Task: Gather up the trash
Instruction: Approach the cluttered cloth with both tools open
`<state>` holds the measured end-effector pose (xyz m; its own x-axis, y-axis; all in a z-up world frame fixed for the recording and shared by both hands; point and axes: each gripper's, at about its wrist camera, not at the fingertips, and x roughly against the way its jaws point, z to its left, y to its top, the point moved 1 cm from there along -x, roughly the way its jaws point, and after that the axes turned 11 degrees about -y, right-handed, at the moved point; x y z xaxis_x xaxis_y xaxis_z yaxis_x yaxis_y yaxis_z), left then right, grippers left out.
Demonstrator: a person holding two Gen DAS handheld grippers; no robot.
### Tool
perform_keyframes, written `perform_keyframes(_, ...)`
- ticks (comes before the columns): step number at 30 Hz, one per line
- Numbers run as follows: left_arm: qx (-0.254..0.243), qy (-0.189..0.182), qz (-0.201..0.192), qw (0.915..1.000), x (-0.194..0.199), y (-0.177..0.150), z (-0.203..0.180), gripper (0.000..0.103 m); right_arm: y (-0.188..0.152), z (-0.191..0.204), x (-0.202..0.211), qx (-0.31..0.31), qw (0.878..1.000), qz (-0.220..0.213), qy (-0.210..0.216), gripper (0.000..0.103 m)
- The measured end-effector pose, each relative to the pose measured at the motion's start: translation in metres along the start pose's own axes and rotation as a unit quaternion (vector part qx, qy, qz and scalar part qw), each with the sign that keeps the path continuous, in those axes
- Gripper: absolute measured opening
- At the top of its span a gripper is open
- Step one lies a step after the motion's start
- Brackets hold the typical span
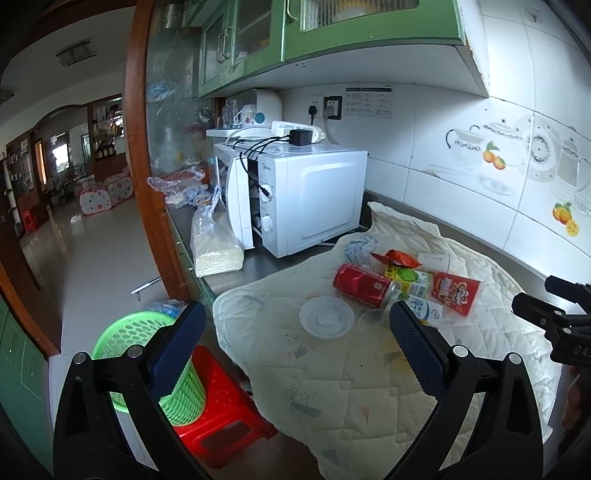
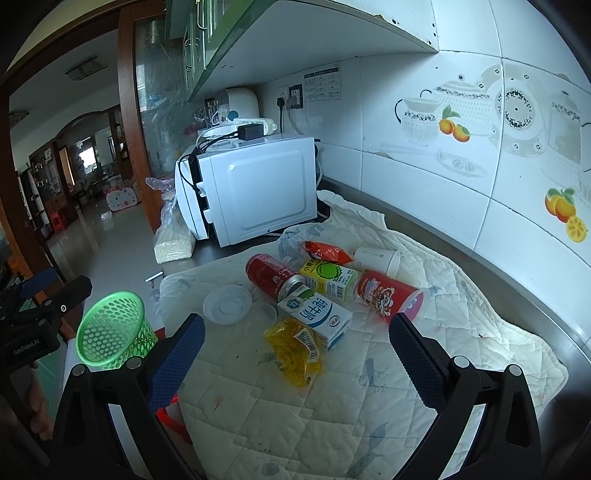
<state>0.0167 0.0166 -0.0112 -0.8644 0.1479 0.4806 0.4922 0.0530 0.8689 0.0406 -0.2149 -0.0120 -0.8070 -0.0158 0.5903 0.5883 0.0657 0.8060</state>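
Trash lies in a heap on a white quilted cloth [image 2: 369, 398] over the counter: a red can [image 2: 271, 276], a white milk carton [image 2: 314, 317], a green-yellow carton [image 2: 328, 277], a red snack cup [image 2: 388, 296], a crumpled yellow wrapper [image 2: 295, 349], an orange wrapper [image 2: 325, 252], a paper cup [image 2: 378, 260] and a clear plastic lid [image 2: 227, 304]. A green mesh basket [image 2: 112, 330] stands left of the counter on a red stool [image 1: 221, 406]. My right gripper [image 2: 295, 363] hovers open just short of the yellow wrapper. My left gripper [image 1: 297, 354] is open above the cloth, near the lid [image 1: 327, 316].
A white microwave [image 1: 299, 197] stands at the back of the counter with chargers on top. A clear bag of noodles [image 1: 216, 243] lies beside it. Tiled wall [image 2: 461, 166] runs along the right. Green cabinets [image 1: 332, 33] hang overhead. Open floor stretches left.
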Motion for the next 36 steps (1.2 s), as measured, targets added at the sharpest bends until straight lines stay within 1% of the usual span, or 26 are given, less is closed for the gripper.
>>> perform_keyframes(5,0.01,0.004,0.003,0.9999,-0.001,-0.001,0.005,0.098,-0.001,0.003,0.0,0.001,1.0,0.002,0.003,0.097)
perform_keyframes(36,0.028,0.019,0.015,0.9993,-0.007,-0.003,0.015,0.098,-0.001,0.009,-0.006,0.007,1.0,0.012,0.013,0.097)
